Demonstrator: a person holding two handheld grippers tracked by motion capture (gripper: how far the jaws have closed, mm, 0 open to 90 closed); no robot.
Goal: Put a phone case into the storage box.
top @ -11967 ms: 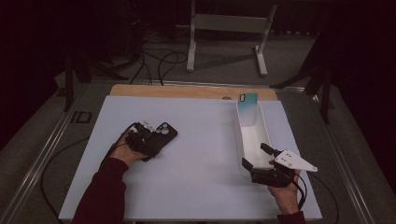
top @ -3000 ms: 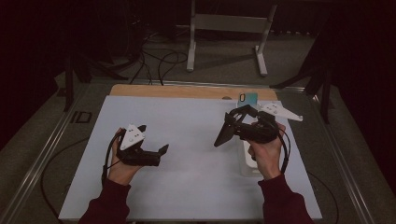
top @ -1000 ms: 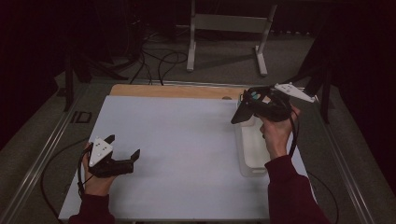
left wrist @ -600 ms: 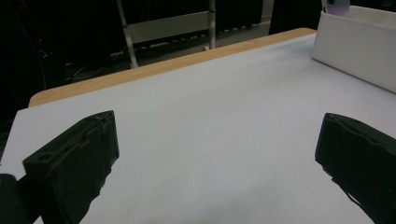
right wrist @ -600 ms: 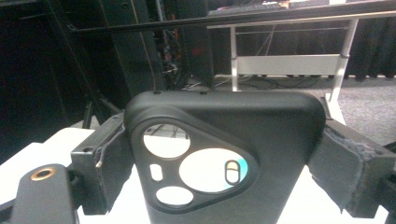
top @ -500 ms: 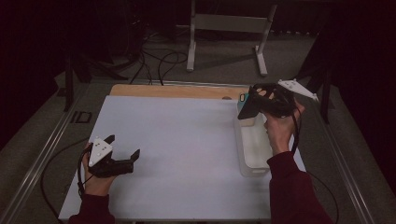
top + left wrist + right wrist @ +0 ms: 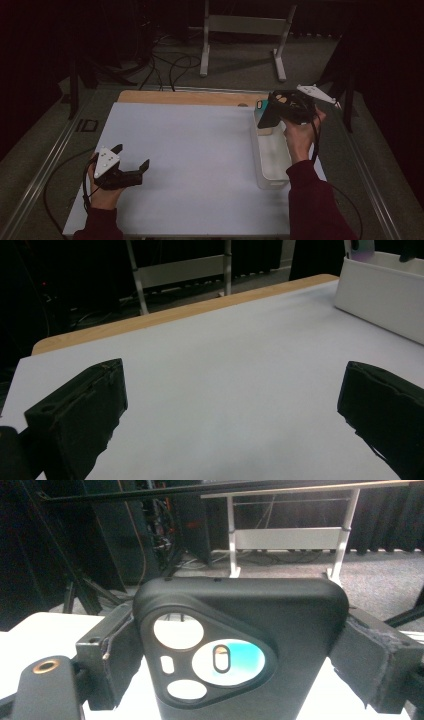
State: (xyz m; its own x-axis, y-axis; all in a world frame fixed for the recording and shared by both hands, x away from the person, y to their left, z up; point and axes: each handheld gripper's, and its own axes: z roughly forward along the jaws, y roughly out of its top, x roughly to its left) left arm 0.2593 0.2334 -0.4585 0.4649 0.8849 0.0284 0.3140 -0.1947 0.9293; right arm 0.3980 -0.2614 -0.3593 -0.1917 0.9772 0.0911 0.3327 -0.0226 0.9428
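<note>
Since half a second ago the right tongs (image 7: 267,116) have shifted only slightly, staying raised over the far end of the white bin (image 7: 272,160) near the tabletop's (image 7: 200,150) far right corner; three seconds ago they were lower and nearer the middle of the right side. The left tongs (image 7: 131,159) have stayed put near the near left corner since a second ago, having drawn back from the centre-left spot they held three seconds ago.

The right tongs are clamped on a black phone case (image 7: 240,650), one jaw pressing each long side. In the right gripper view the case stands upright, its long axis vertical, its camera cut-out end uppermost and its back facing that camera; a teal patch shows through the cut-out. In the high view the case (image 7: 263,115) appears as a dark shape tilted down toward the bin, just in front of a teal item (image 7: 260,105) at the bin's far end, though it is too dim there to tell whether they touch.

The left tongs (image 7: 230,405) are spread wide with nothing between them, hovering low over the bare white tabletop (image 7: 225,365).
</note>
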